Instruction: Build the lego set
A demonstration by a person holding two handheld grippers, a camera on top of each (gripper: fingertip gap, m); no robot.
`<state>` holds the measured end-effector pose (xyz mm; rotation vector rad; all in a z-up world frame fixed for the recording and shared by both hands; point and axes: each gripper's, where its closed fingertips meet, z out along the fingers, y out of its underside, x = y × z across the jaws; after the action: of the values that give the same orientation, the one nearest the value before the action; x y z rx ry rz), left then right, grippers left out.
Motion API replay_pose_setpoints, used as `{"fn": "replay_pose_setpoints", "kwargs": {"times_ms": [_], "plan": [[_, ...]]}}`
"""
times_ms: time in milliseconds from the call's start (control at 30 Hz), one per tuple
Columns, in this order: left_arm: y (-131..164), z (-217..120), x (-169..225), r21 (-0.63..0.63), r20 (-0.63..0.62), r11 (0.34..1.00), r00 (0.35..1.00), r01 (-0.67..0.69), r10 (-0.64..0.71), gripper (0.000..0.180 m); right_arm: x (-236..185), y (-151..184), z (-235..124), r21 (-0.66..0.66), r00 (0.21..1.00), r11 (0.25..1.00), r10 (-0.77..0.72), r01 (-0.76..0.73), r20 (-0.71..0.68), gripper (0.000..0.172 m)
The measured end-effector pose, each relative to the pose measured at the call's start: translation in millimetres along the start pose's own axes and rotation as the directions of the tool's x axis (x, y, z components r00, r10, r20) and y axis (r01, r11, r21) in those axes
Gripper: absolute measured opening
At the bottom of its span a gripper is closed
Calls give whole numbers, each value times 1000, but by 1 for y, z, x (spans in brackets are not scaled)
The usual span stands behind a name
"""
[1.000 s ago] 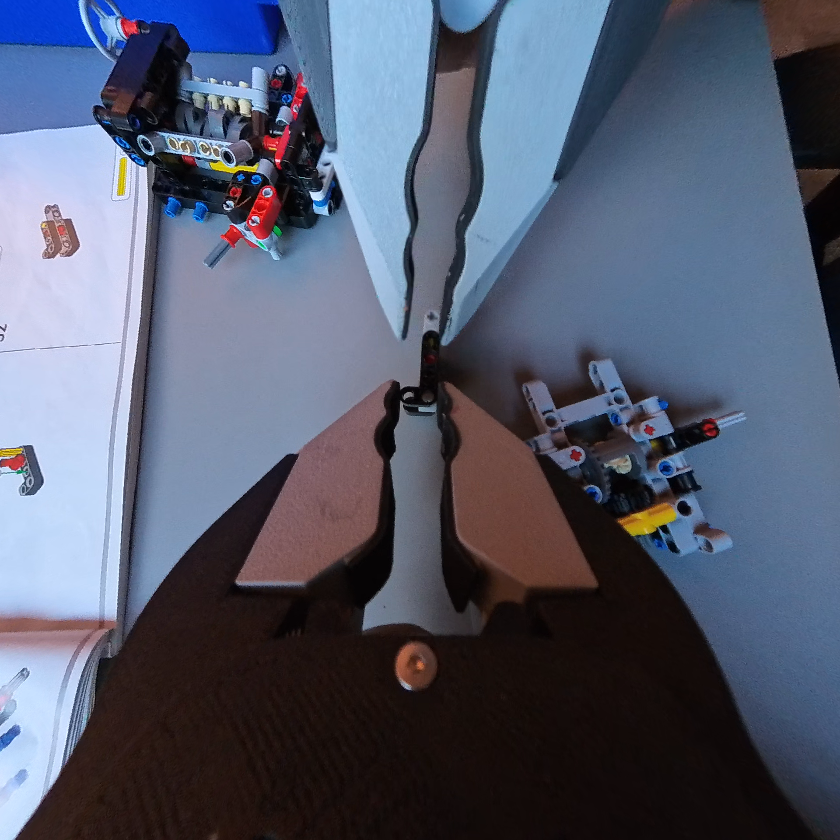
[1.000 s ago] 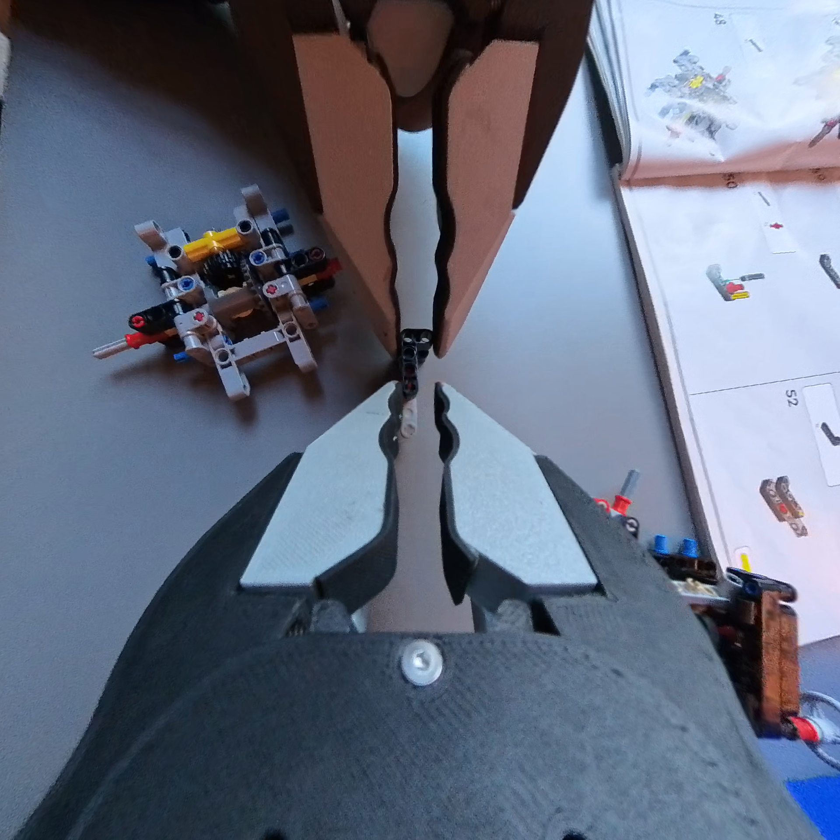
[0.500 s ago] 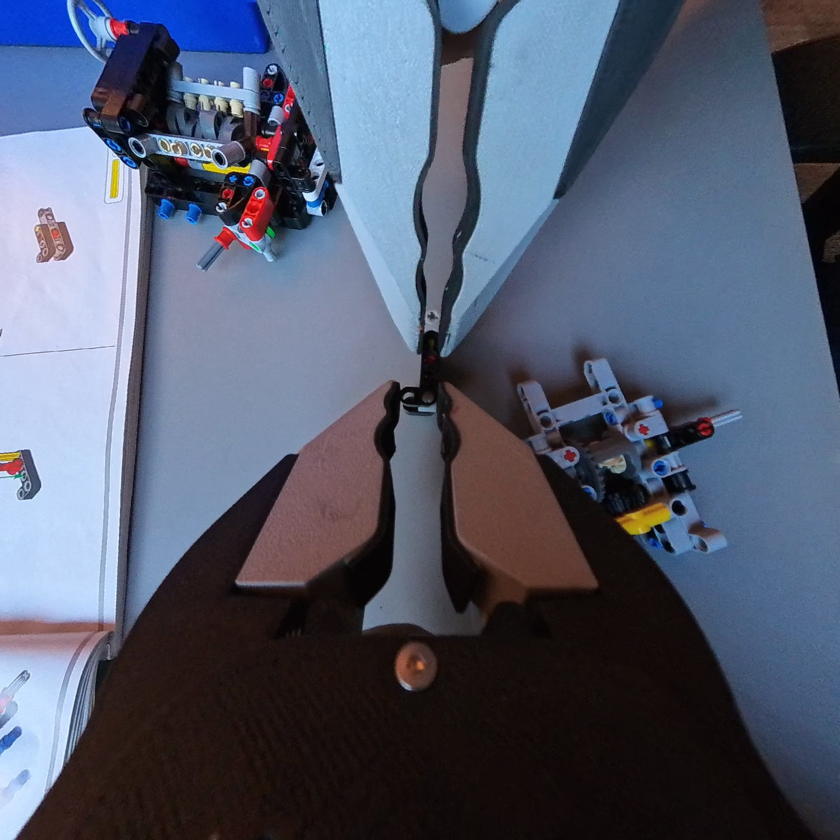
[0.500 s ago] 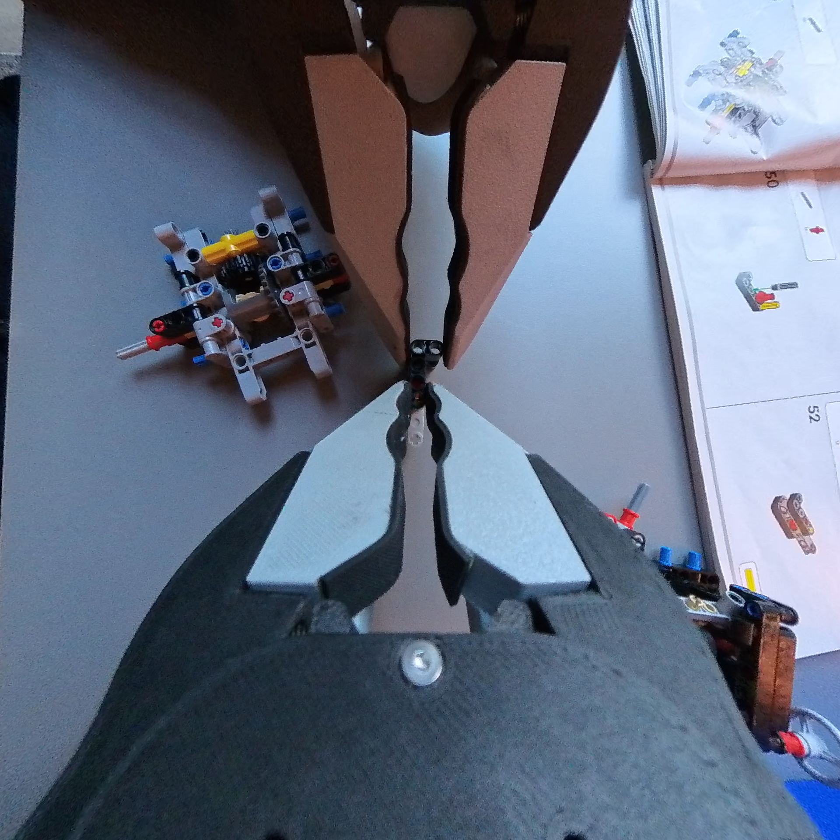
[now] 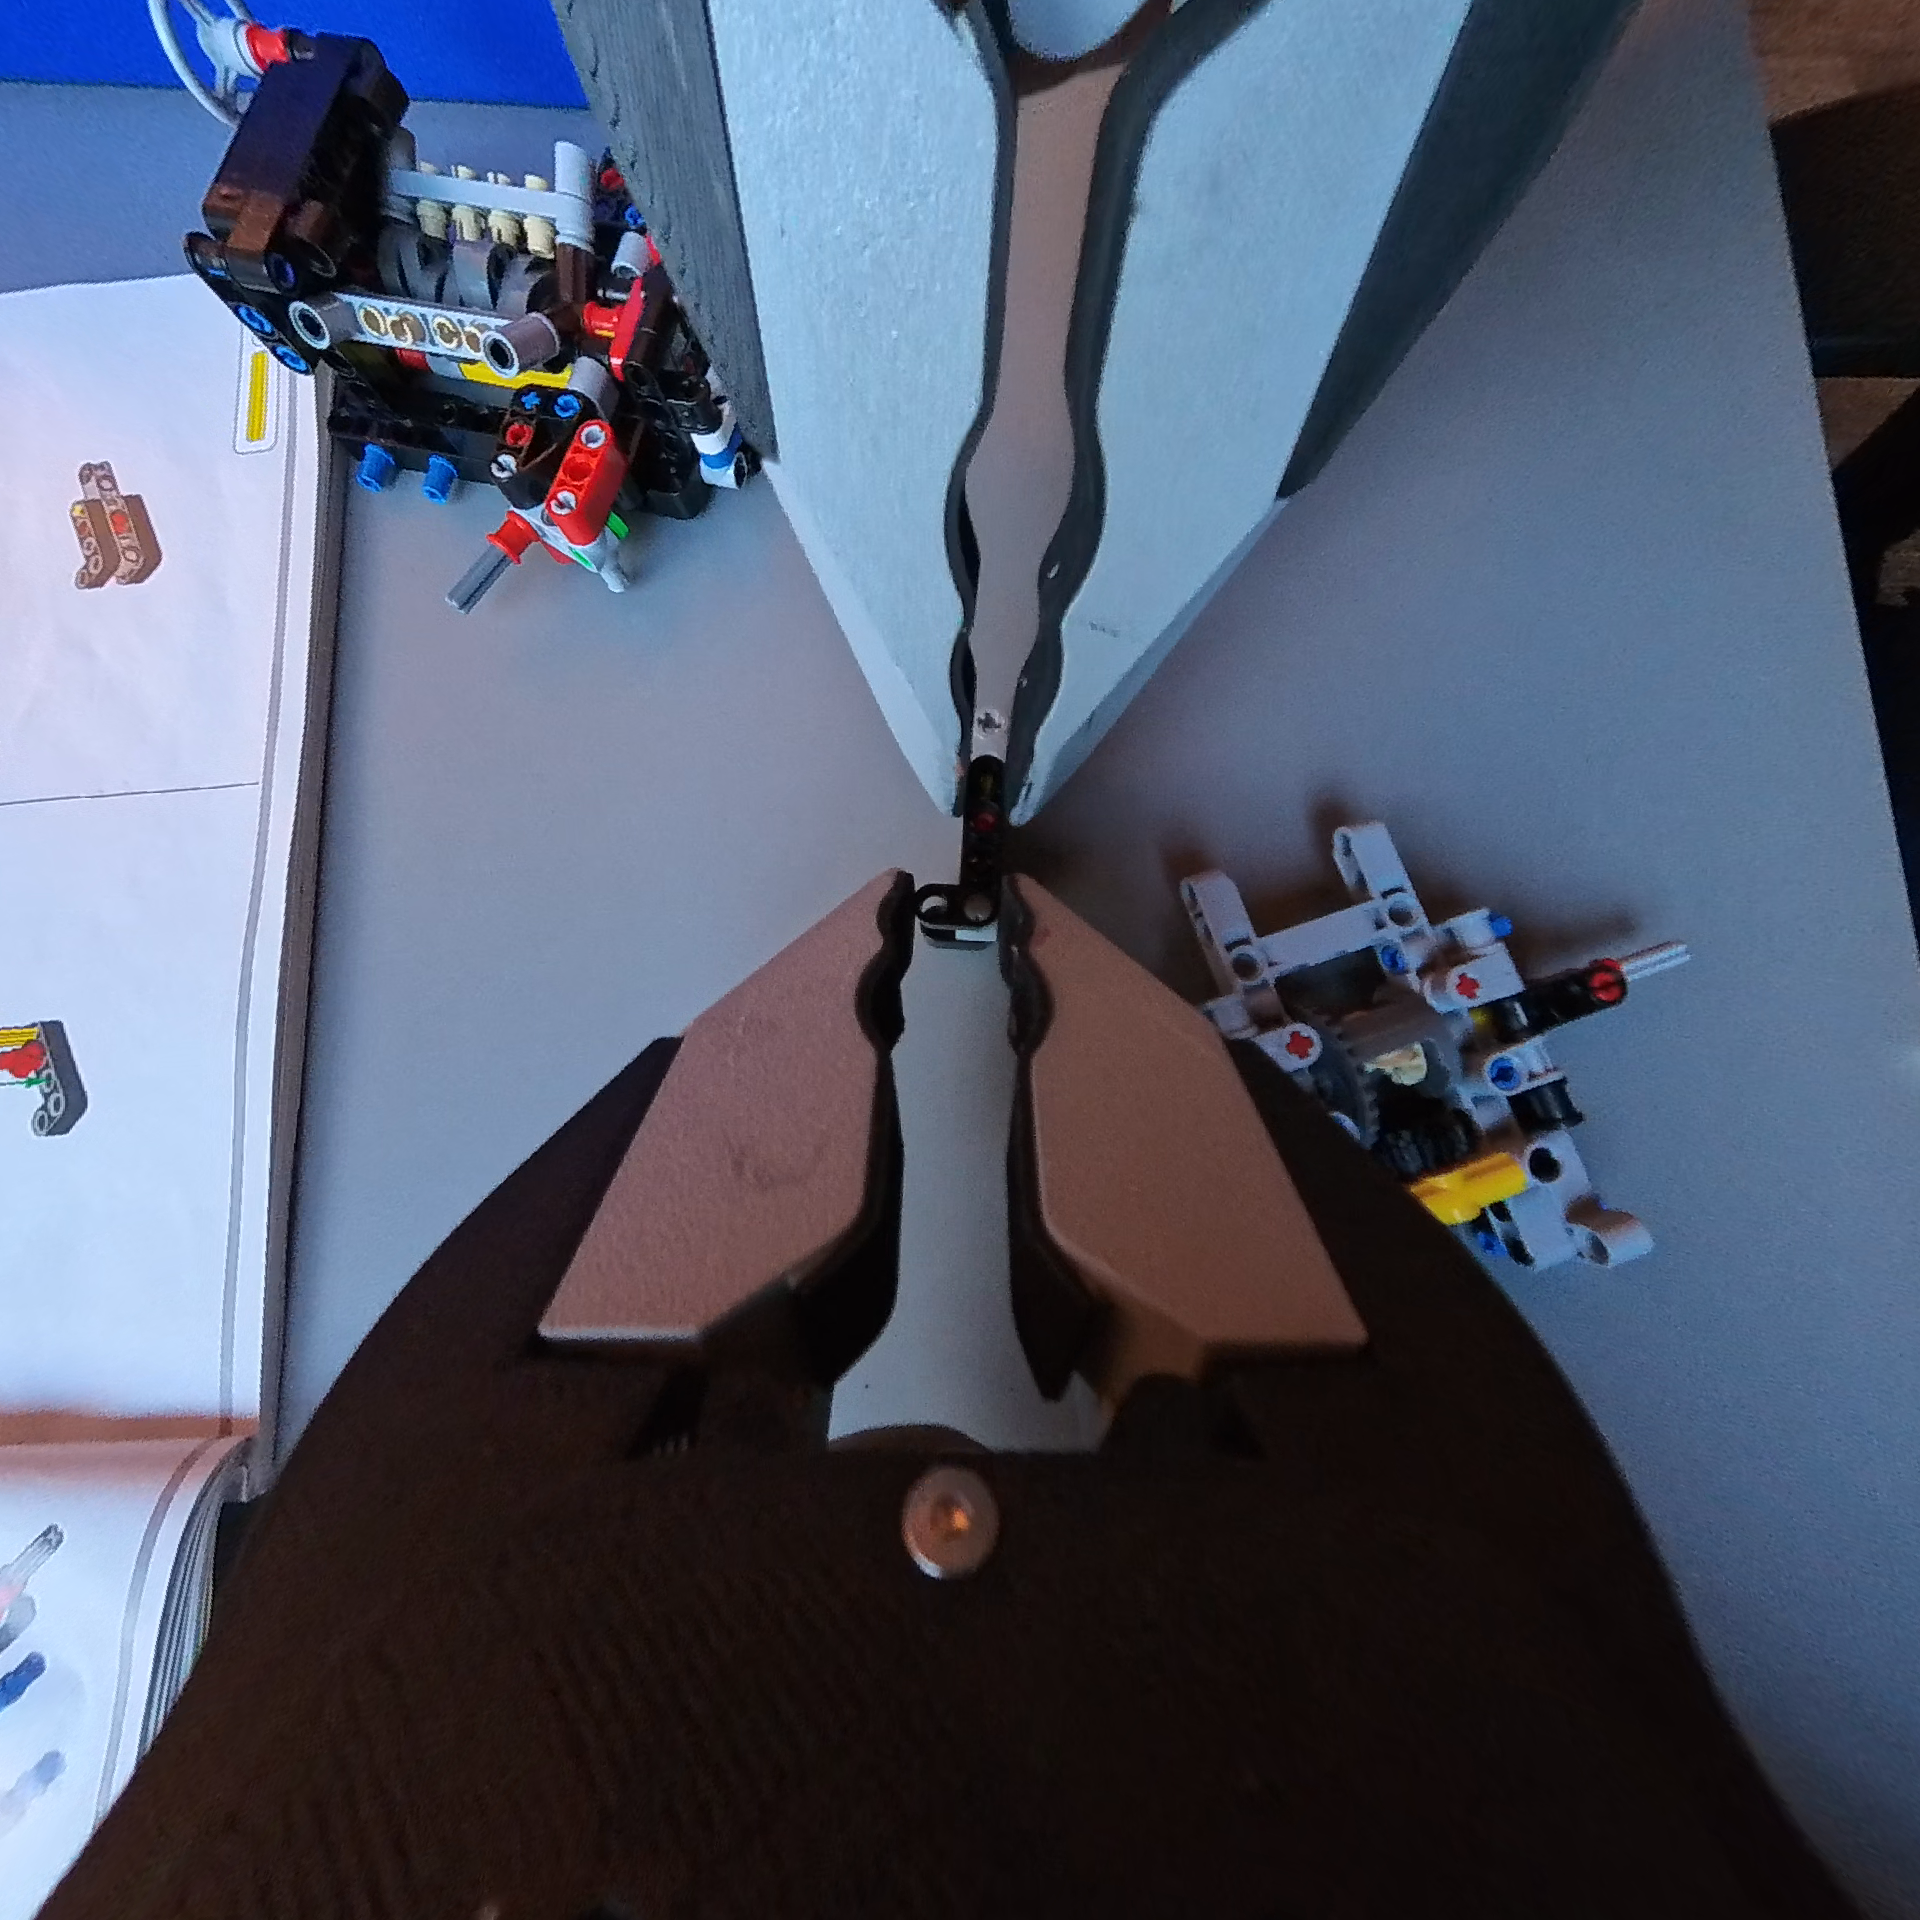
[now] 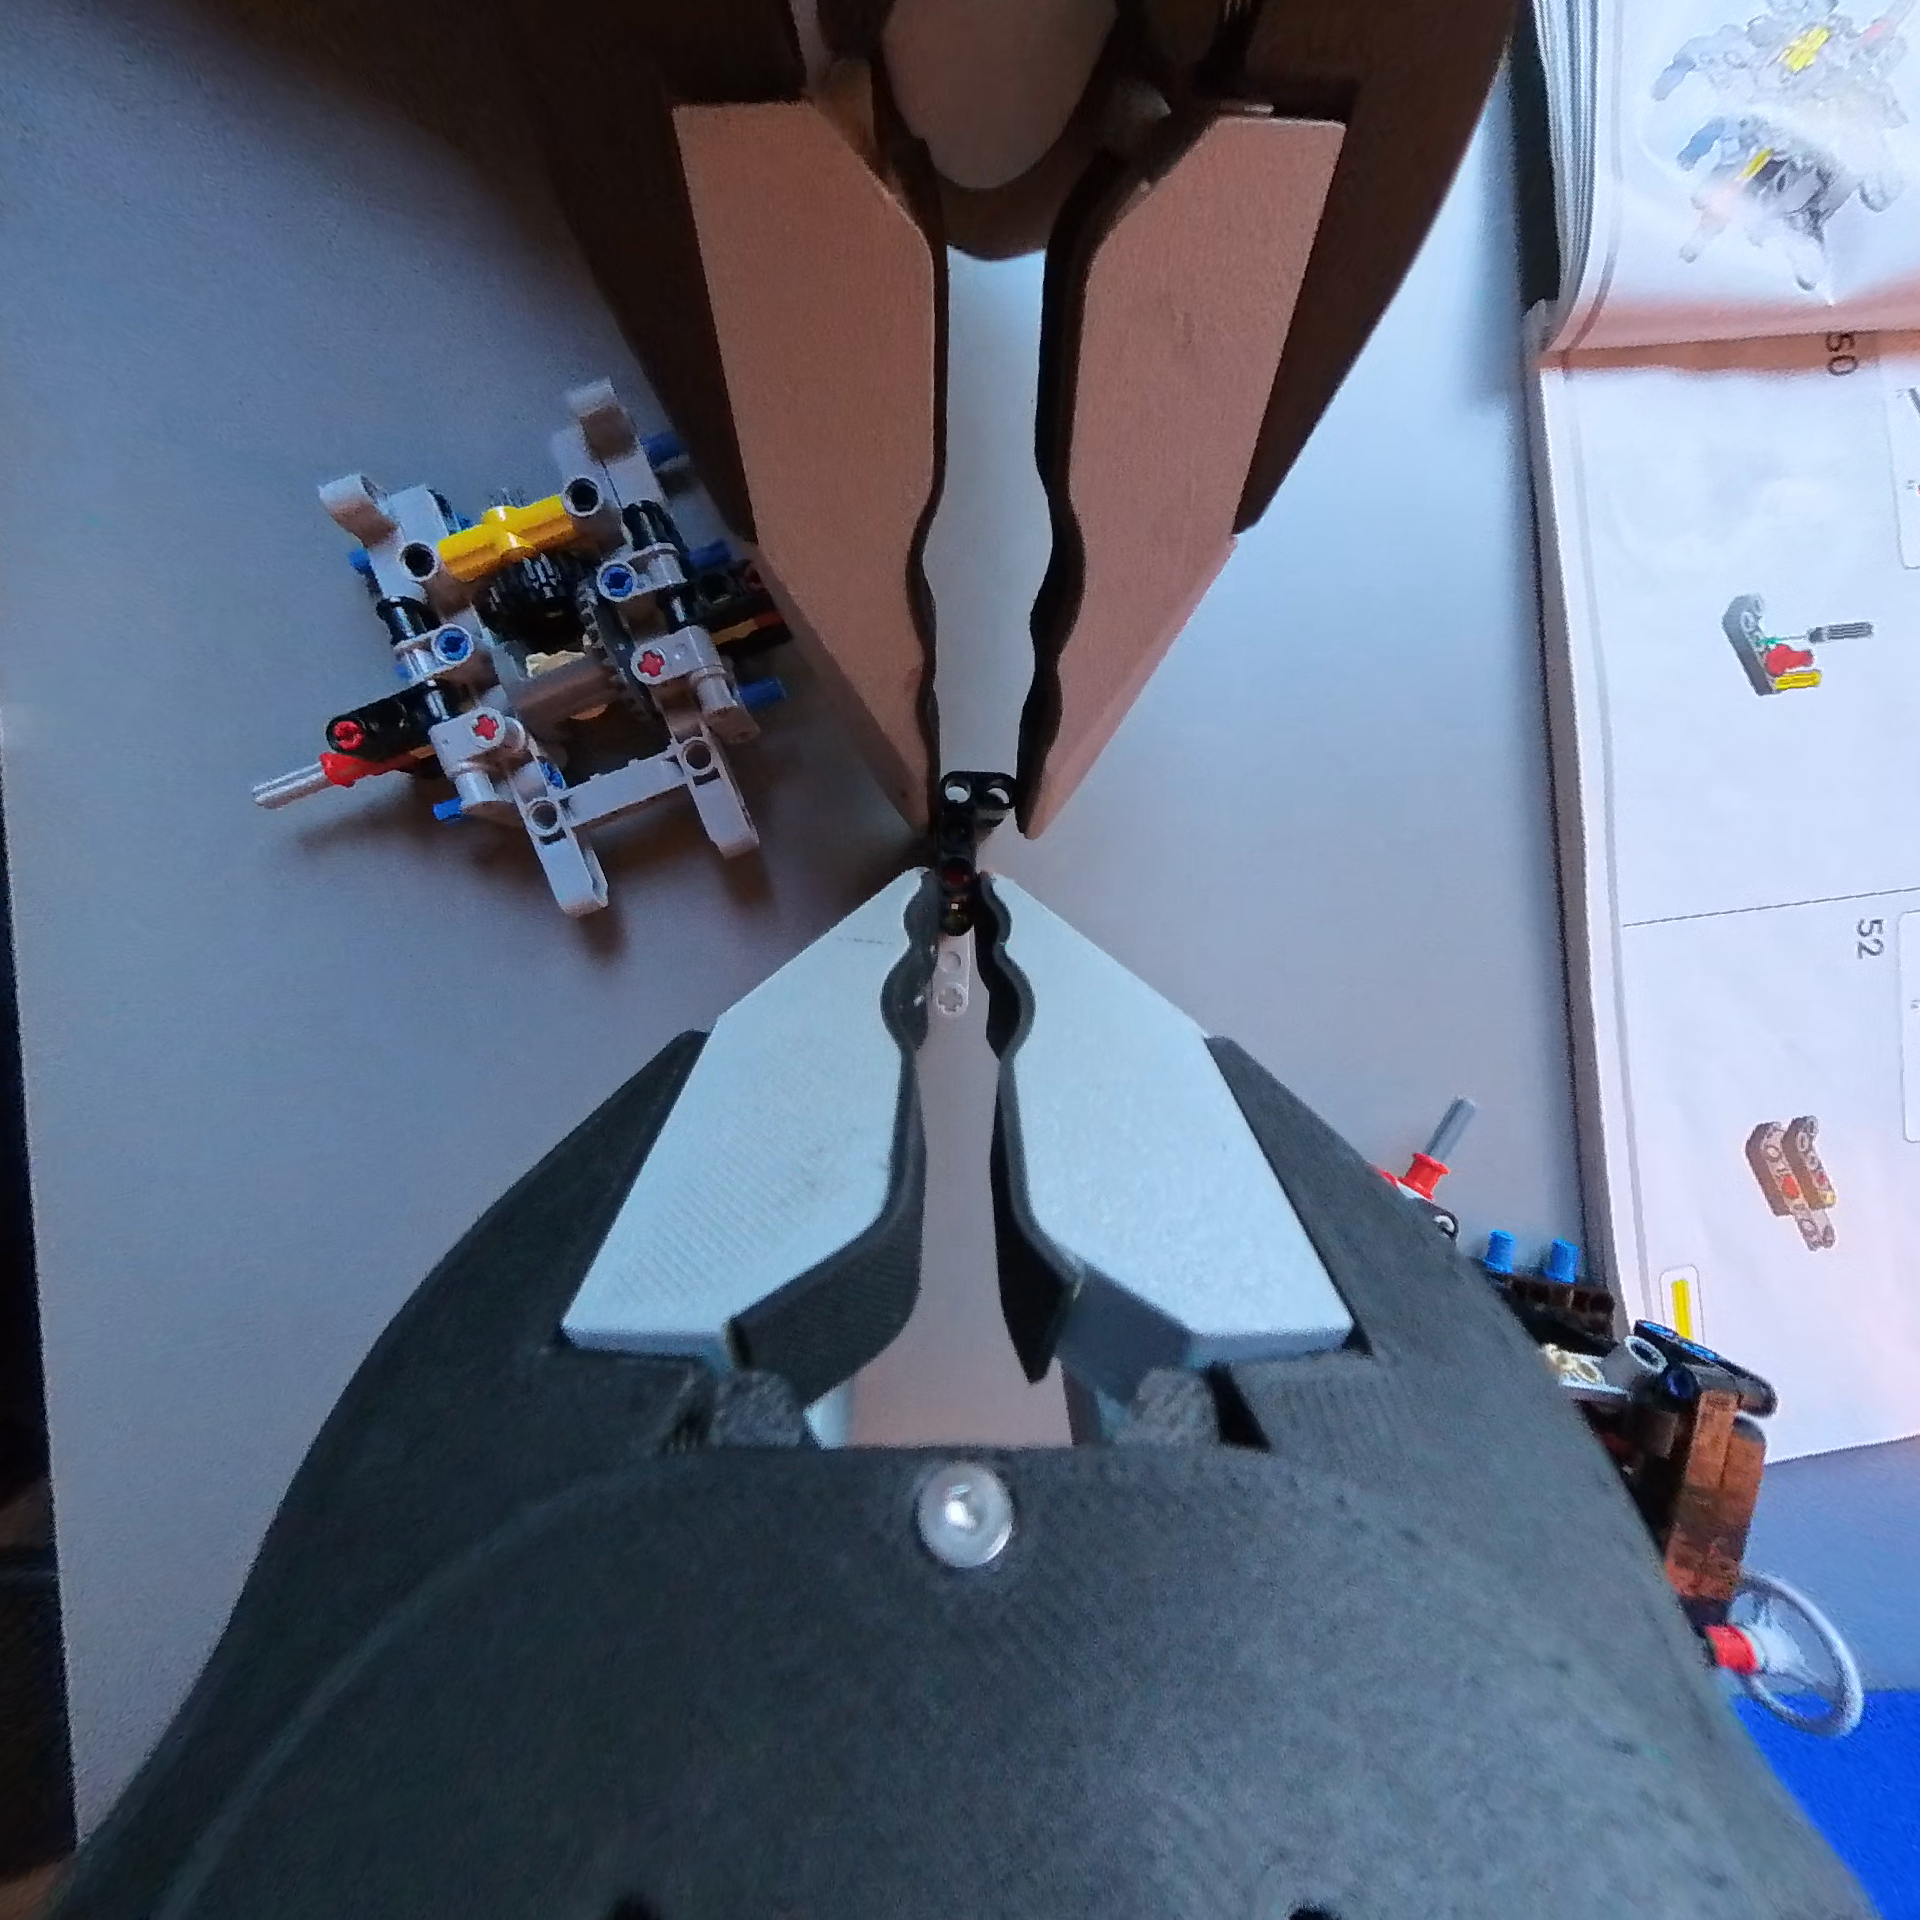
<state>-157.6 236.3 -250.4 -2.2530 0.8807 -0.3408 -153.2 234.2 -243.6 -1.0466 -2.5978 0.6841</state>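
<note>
A small black L-shaped building-toy beam [image 5: 982, 831] hangs above the grey worktop [image 5: 623, 790], gripped at both ends. Its short foot, with two round holes, lies crosswise between the tan fingers [image 5: 831, 1039] of the left gripper [image 5: 958, 914], both pads against it. Its long arm runs straight away into the pale grey fingers [image 6: 1091, 1039] of the right gripper [image 6: 956, 883], which pinch it. A red pin end shows in one hole of the arm, and a thin white beam [image 6: 951, 977] with round holes lies along it, reaching back between the right fingers. The black beam is level, in line with both grippers.
</note>
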Motion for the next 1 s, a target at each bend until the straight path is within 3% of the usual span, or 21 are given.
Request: {"fn": "replay_pose_setpoints", "kwargs": {"times_ms": [233,567,767,900,1000], "plan": [[0,0,0,-10,-3,1000,1000,7,-7,14,0,1,1,0,1000,1000,-9,9,-16,4],[2,0,0,-80,46,996,998,-33,36,14,0,-2,0,192,997,978,76,-75,3,4],[1,0,-1,-102,68,993,995,-60,67,14,0,-2,-17,122,998,991,61,-57,-23,8],[0,1,1,-99,57,993,996,-62,68,14,-4,3,-11,22,1000,1000,5,-4,-19,12],[0,1,2,-96,54,993,996,-62,67,14,-4,3,-6,-5,1000,1000,0,0,-10,4]]}}
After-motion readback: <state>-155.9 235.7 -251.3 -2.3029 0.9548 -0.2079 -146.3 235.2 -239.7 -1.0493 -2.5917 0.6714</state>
